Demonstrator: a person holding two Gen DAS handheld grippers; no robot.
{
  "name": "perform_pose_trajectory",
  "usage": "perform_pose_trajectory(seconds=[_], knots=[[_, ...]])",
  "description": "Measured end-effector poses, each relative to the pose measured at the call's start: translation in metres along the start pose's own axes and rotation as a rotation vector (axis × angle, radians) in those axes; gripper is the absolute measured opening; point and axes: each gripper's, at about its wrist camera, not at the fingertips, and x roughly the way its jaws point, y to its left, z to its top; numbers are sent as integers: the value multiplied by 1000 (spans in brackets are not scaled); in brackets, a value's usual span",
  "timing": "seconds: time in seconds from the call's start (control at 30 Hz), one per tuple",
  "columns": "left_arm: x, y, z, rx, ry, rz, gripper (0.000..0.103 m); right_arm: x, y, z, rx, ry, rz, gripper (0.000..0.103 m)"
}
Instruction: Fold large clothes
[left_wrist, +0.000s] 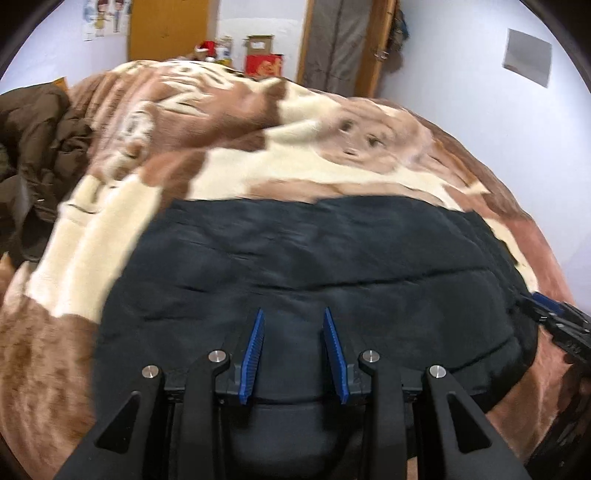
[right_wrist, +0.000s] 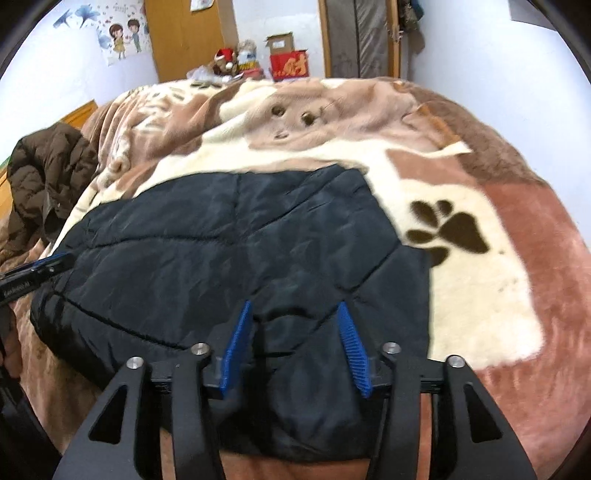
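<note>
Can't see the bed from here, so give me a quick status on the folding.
Both grippers, left and right, open, over the near edge of the black jacket. Jacket folded flat on the blanket. Brown coat off to the side, clear.

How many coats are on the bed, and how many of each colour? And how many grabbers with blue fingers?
Black quilted coats: 1, the black coat lying flat on the blanket.
Brown puffy coats: 1, the brown coat heaped at the bed's left edge.
Grabbers: 2, the left gripper and the right gripper.
Total: 2 coats, 2 grabbers, 4 things.
</note>
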Motion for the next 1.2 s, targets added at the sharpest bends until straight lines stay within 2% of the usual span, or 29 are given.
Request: perform_pose_trajectory(seconds=[0.1,0.23,0.3,0.33,0.37,0.4,0.57,0.7,0.77,0.87,0.97,1.03,1.2], knots=[[3,38,4,-56,12,81,35,6,-19,2,49,12,-38,51],[10,85,2,-143,25,135,35,14,-35,4,87,20,-64,51],[18,99,-1,-175,42,119,37,21,-41,3,104,38,-81,52],[21,103,-3,-185,51,108,44,28,-47,2,123,60,-90,55],[26,106,-6,-188,57,101,47,32,-51,0,139,71,-94,65],[29,106,-7,-182,62,98,47,37,-57,-1,159,82,-96,71],[41,110,-9,-193,57,87,56,45,-64,-4,176,103,-76,72],[32,120,-8,-250,43,61,57,42,-64,-2,172,117,-77,72],[23,120,-11,-245,21,45,57,38,-63,-3,174,114,-70,72],[29,124,-22,-243,48,18,60,41,-69,-9,194,121,-36,72],[44,137,-27,-334,78,-40,69,52,-79,-11,242,142,9,72],[54,140,-28,-382,94,-66,70,59,-81,-10,251,150,24,73],[66,128,-19,-321,111,-35,73,73,-89,-10,276,165,64,77]])
